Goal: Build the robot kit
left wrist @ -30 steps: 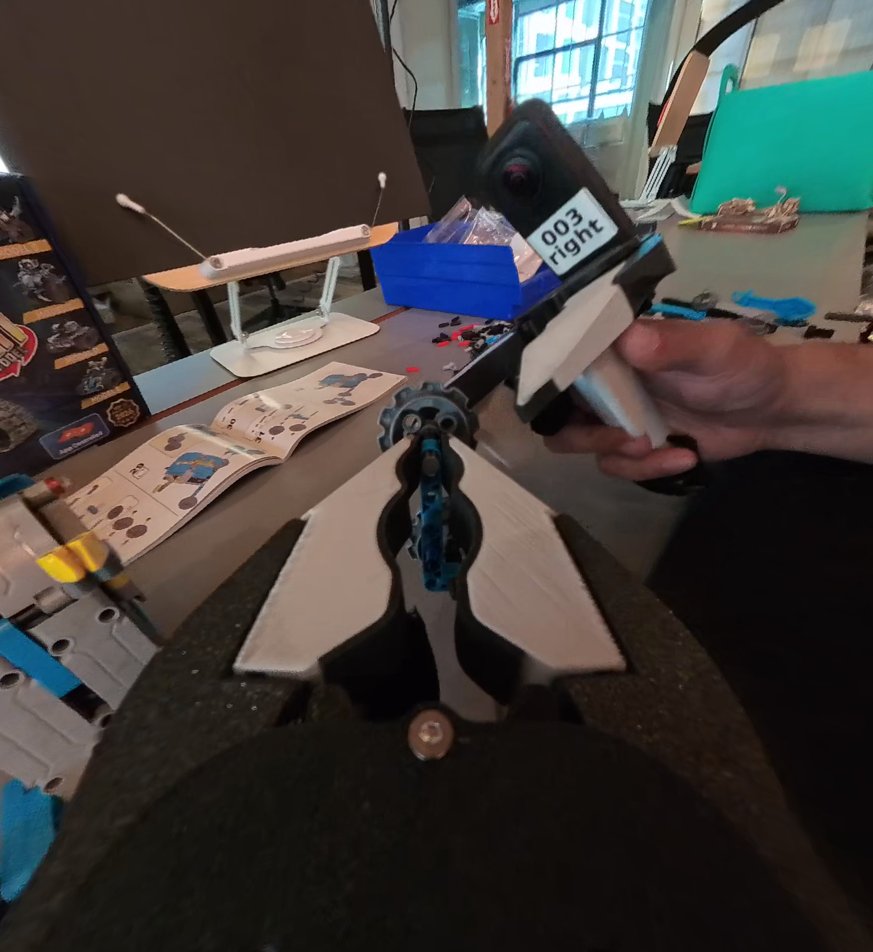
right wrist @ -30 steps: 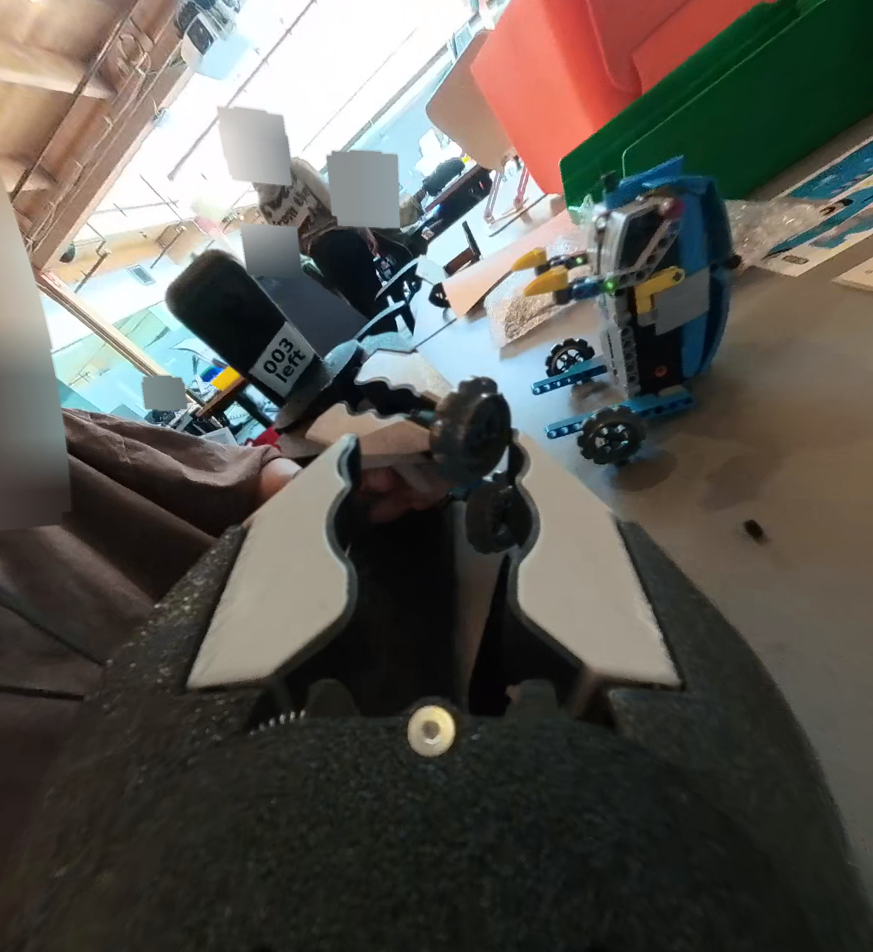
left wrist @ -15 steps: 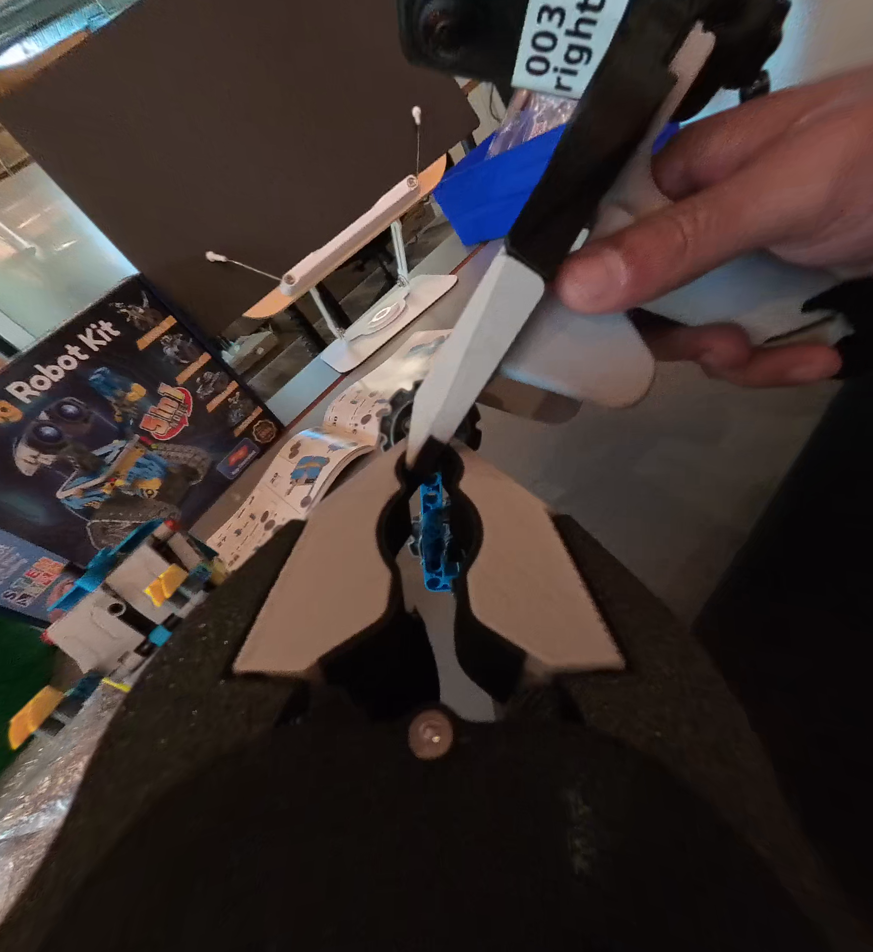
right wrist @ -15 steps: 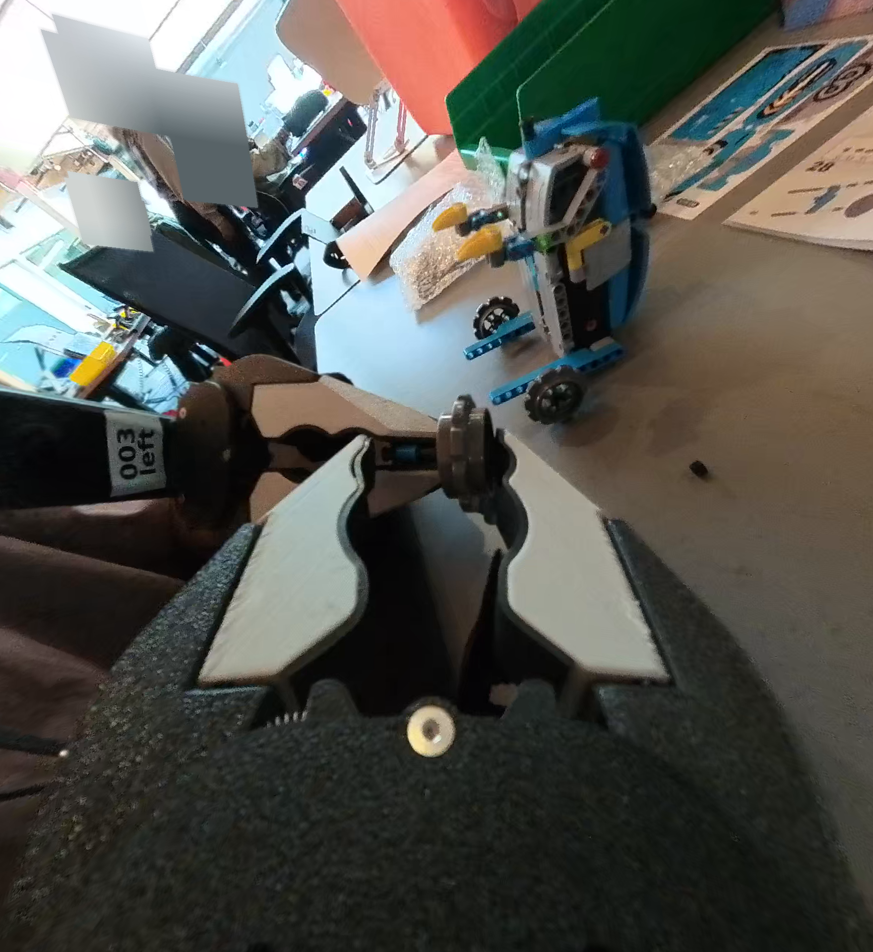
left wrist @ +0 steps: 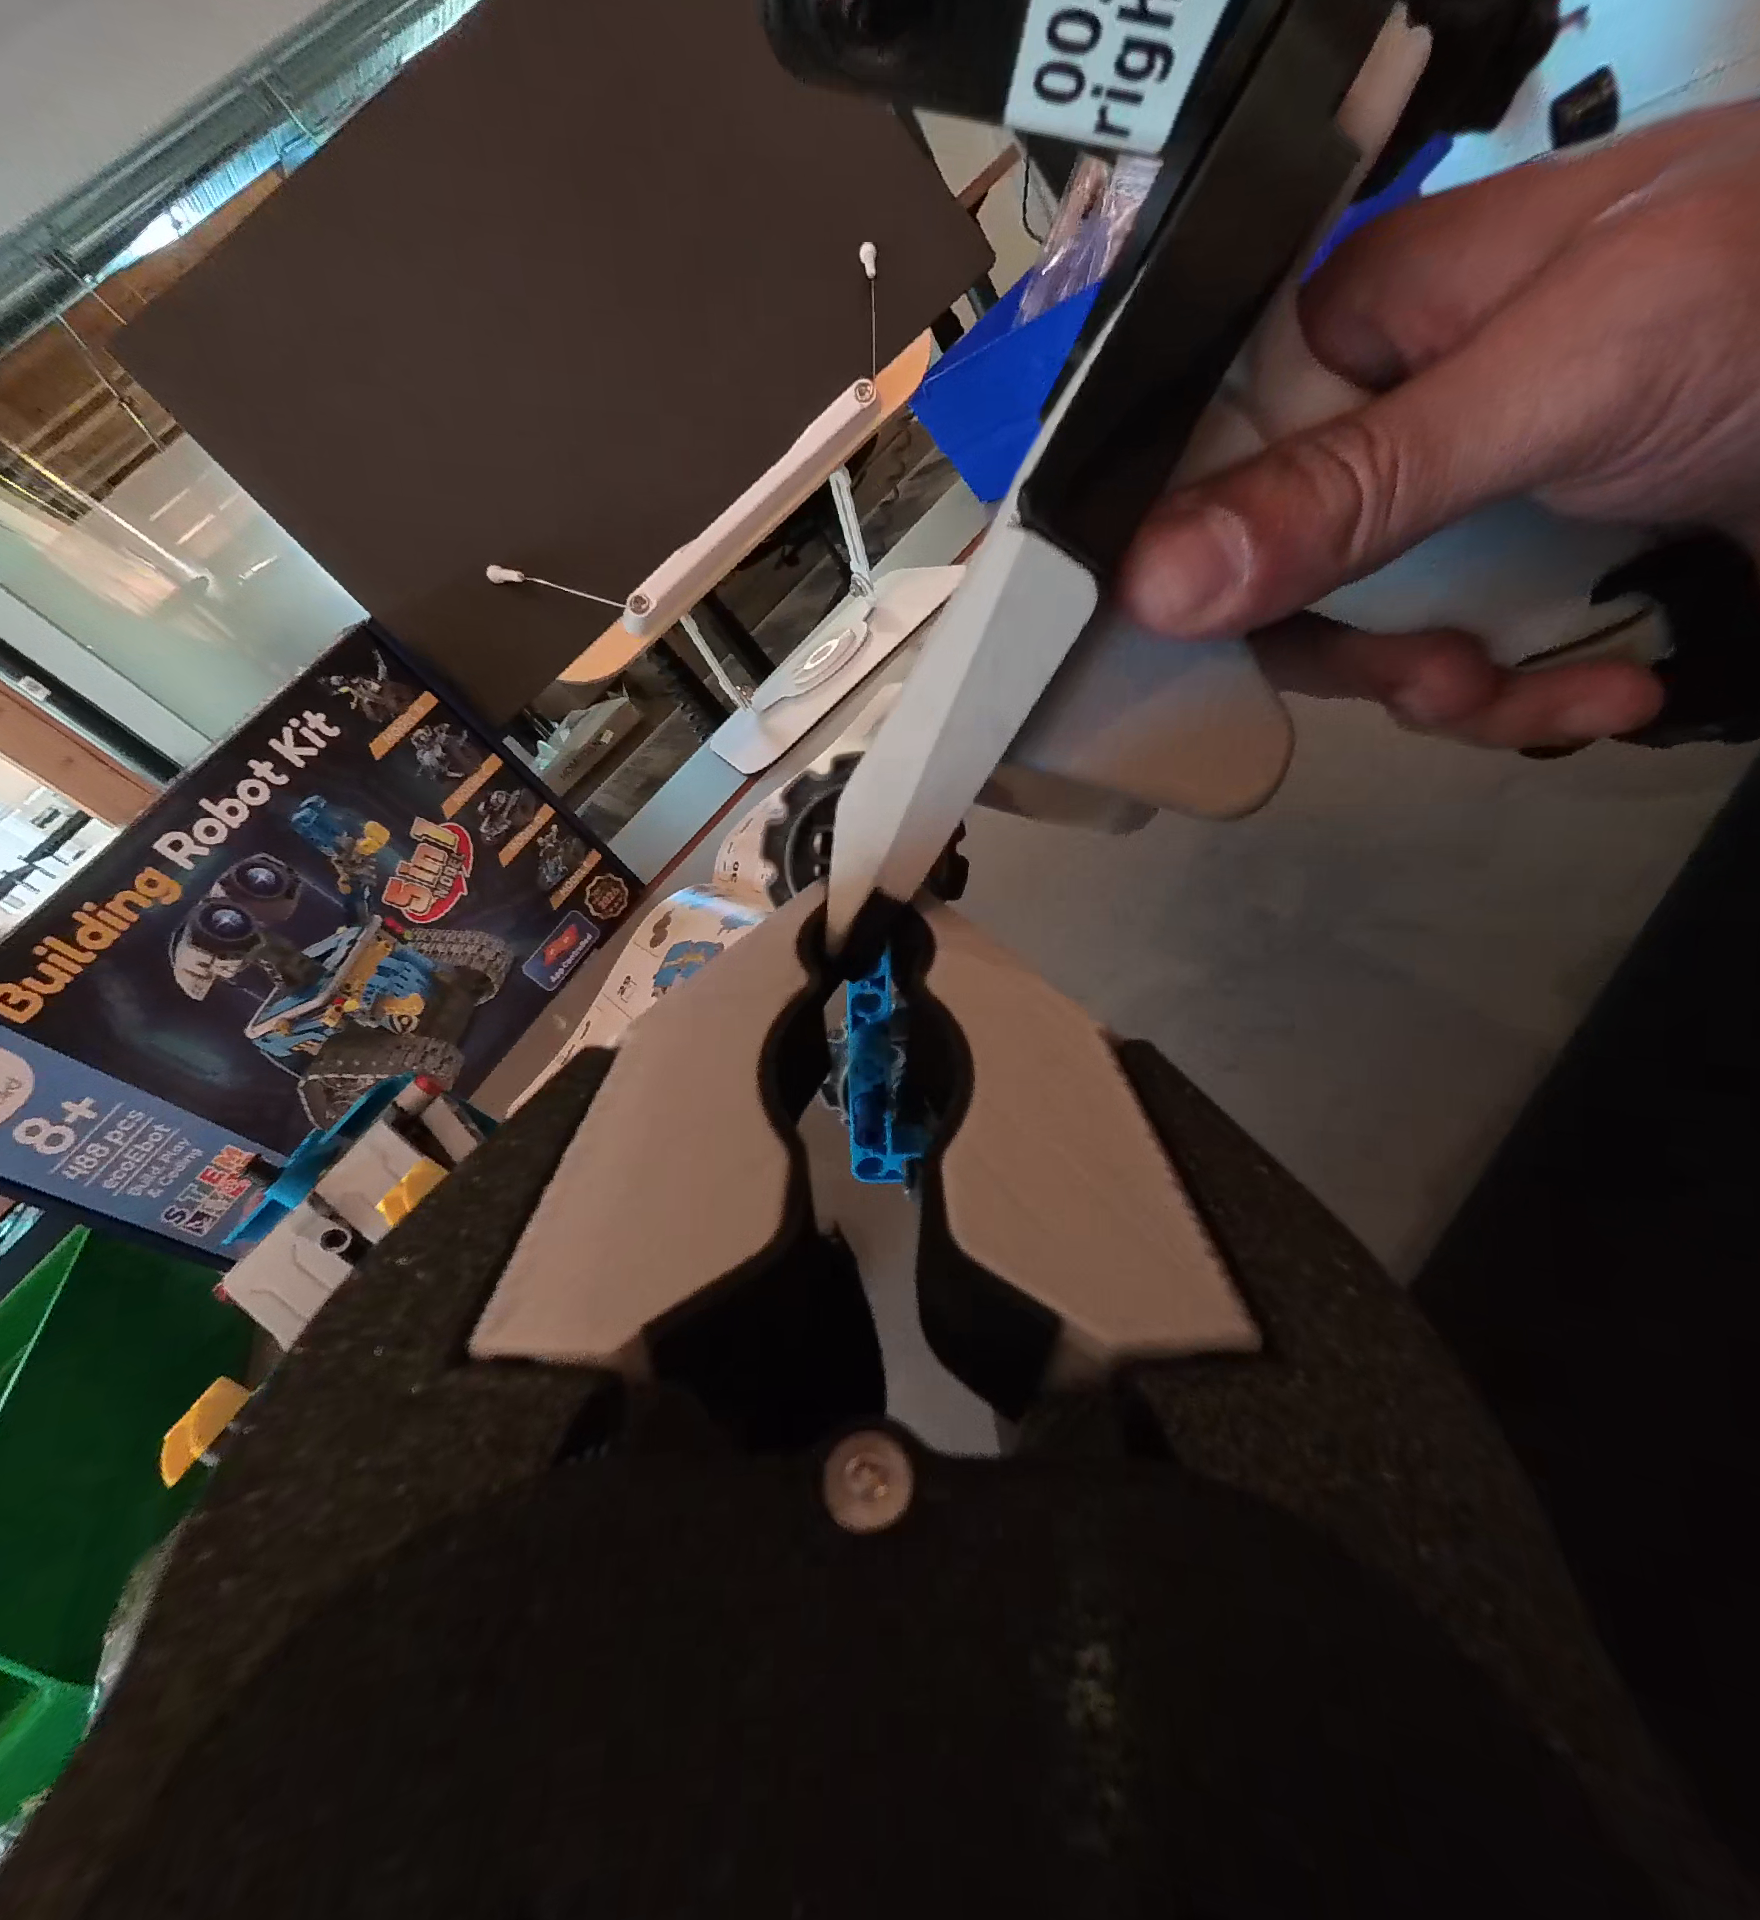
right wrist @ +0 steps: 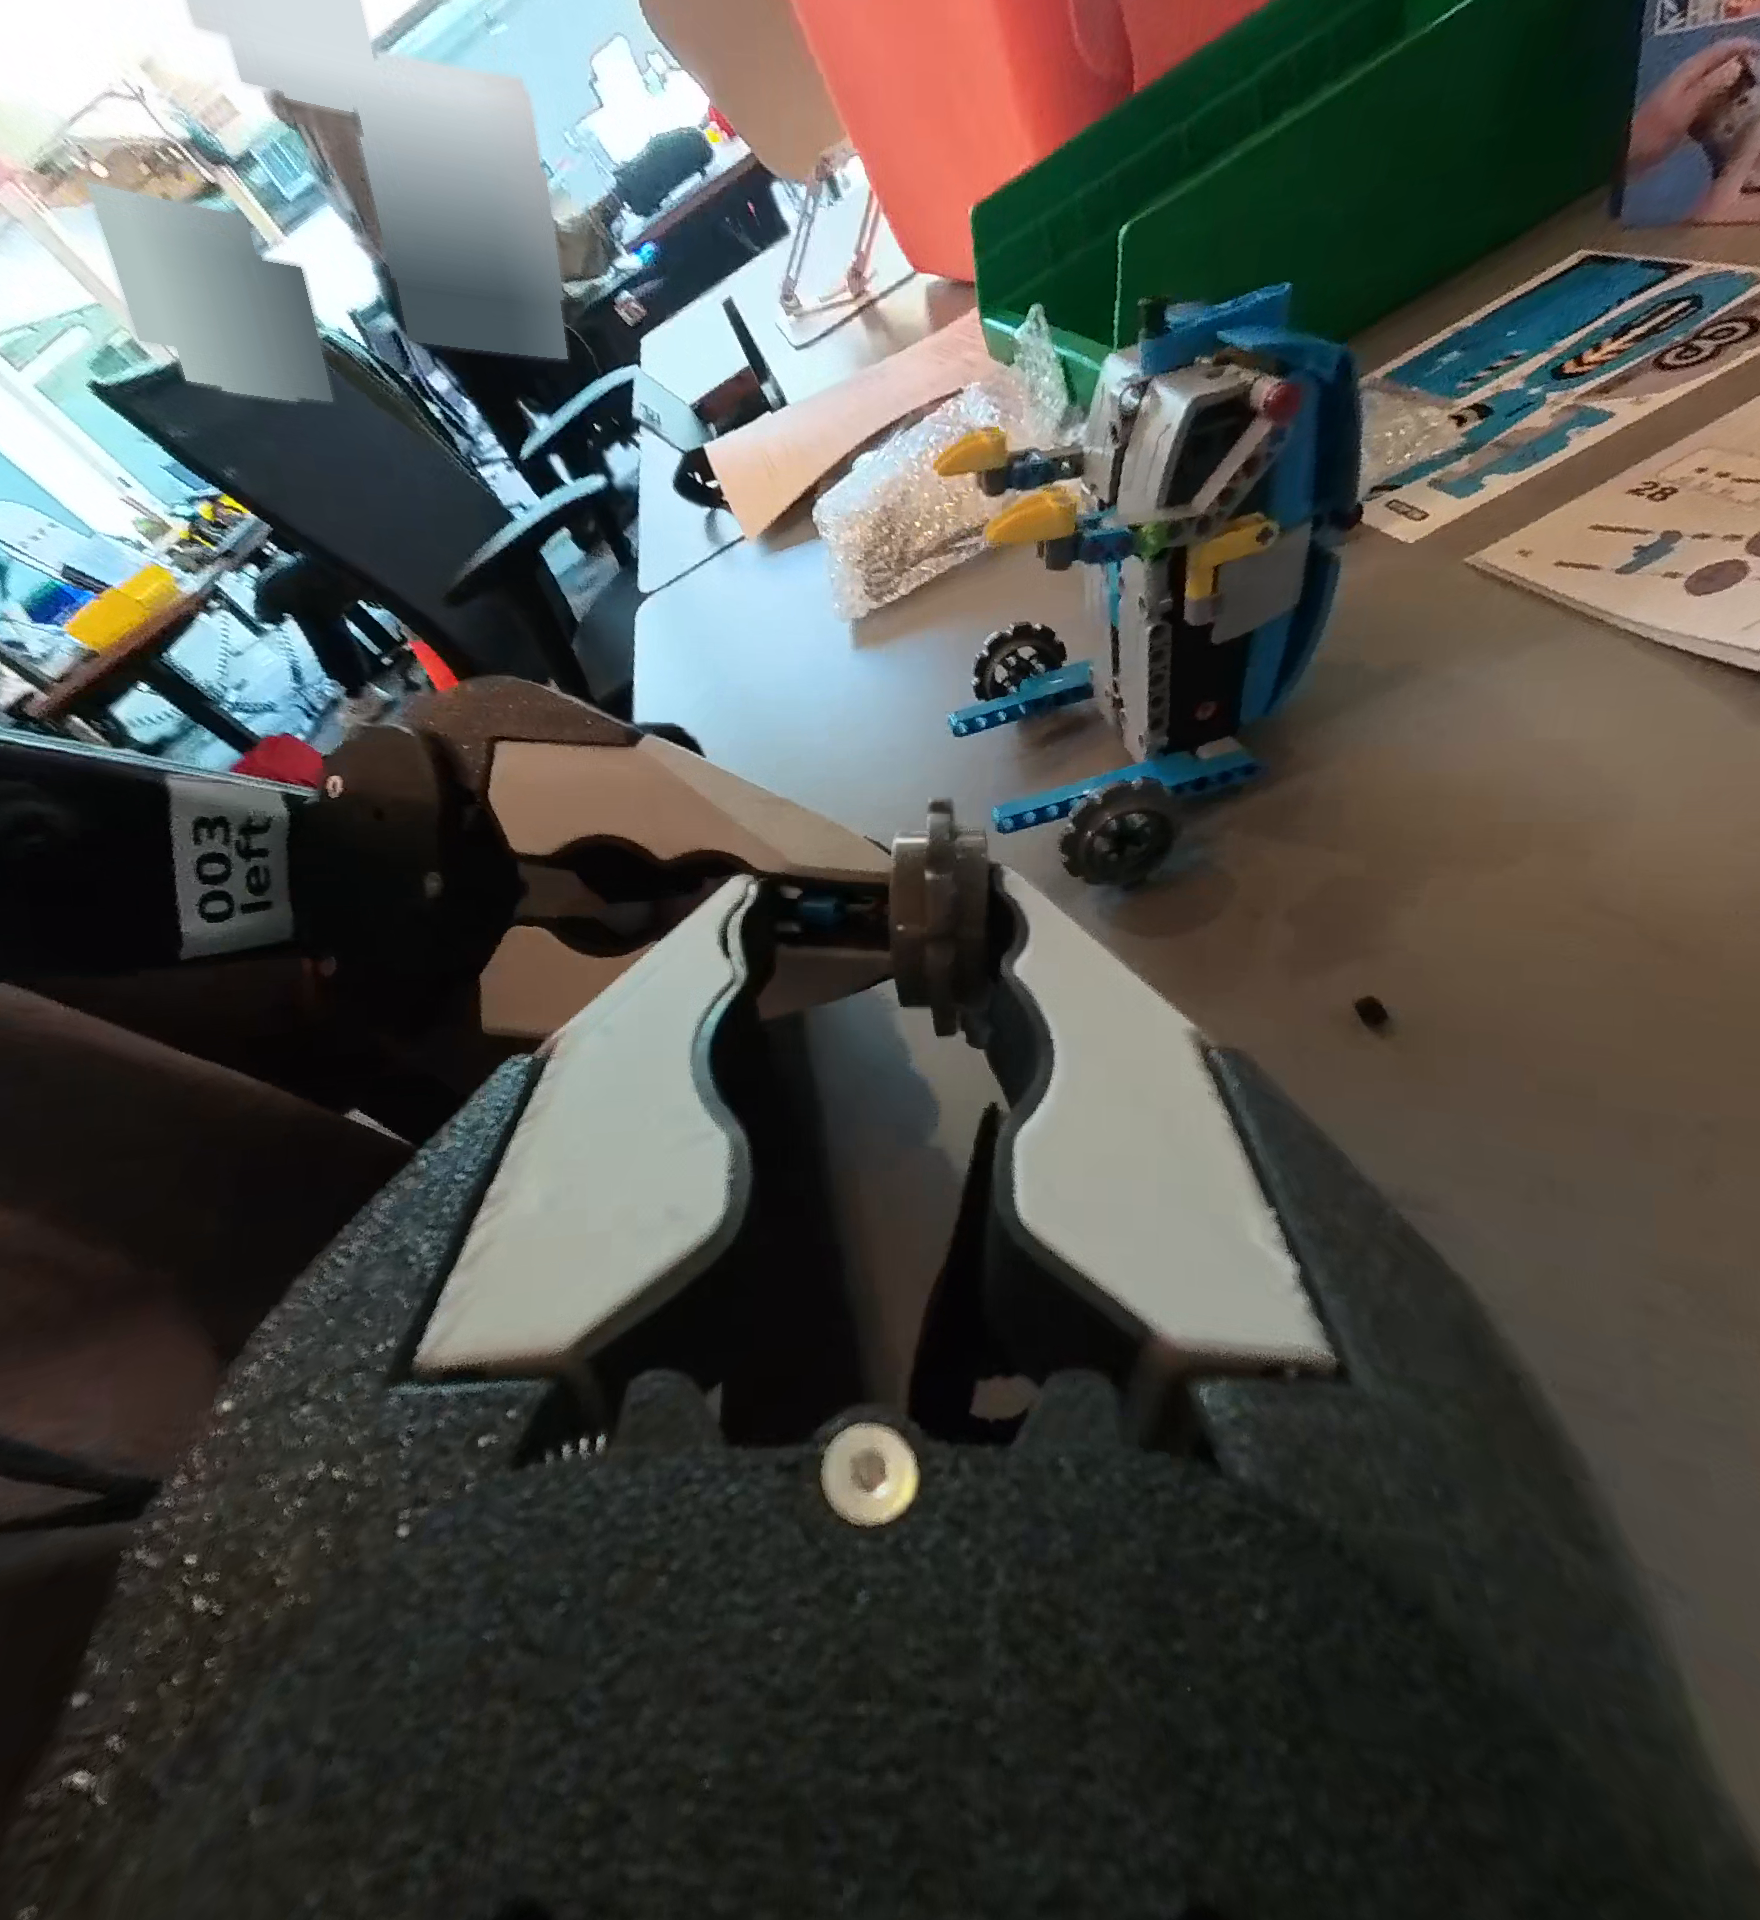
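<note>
Right gripper (right wrist: 871,914) closer around wheel (right wrist: 938,914)

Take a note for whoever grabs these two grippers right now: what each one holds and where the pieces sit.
Left gripper: shut on a blue beam held above the table, with a dark toothed wheel at the beam's far end.
Right gripper: open, its fingertips either side of that wheel, not clamped; a hand grips its handle.
On the table: the blue and grey robot model stands beyond, a small black piece lies loose to the right, and the instruction booklet lies open.
</note>
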`<action>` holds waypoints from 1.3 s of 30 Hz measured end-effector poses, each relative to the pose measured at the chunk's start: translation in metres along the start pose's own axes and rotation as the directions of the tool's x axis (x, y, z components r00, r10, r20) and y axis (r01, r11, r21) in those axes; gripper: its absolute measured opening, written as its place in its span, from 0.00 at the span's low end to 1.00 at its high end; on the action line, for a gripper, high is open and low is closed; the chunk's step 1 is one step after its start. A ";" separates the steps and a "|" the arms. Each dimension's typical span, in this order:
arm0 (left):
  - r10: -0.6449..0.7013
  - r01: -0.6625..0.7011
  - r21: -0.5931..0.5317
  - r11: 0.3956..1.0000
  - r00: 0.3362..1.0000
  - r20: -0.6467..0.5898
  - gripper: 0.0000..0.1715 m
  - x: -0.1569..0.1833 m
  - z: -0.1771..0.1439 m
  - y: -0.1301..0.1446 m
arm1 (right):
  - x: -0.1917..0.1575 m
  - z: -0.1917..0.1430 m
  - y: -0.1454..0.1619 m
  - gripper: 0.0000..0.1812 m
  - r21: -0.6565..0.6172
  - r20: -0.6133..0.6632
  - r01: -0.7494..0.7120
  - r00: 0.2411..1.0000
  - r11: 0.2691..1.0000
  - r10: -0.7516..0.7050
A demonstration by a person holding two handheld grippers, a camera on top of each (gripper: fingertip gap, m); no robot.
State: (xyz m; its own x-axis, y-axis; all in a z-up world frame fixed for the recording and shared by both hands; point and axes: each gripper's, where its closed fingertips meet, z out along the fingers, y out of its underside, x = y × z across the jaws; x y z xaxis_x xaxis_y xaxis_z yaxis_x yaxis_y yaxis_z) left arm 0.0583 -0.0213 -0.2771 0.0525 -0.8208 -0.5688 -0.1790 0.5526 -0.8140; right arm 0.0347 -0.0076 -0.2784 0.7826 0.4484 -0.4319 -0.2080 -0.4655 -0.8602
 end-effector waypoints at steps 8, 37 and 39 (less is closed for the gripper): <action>0.020 -0.020 -0.005 1.000 1.000 0.024 0.03 -0.001 0.000 0.001 | 0.001 0.000 -0.002 0.23 0.035 -0.049 0.141 0.989 0.989 -0.139; 0.091 -0.091 -0.004 0.996 0.995 0.048 0.06 0.008 -0.011 -0.005 | -0.016 0.000 0.005 0.22 -0.027 0.135 0.142 0.981 0.990 -0.137; 0.197 -0.196 -0.025 0.980 0.975 0.105 0.06 0.007 -0.011 -0.005 | -0.017 -0.001 0.006 0.23 -0.031 0.174 0.073 0.982 0.997 -0.067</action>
State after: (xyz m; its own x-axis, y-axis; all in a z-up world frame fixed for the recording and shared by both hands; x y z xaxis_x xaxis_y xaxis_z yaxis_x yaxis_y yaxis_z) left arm 0.0489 -0.0311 -0.2753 0.1189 -0.6758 -0.7274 -0.2099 0.6990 -0.6837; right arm 0.0201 -0.0190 -0.2761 0.6809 0.6043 -0.4138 -0.1320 -0.4545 -0.8809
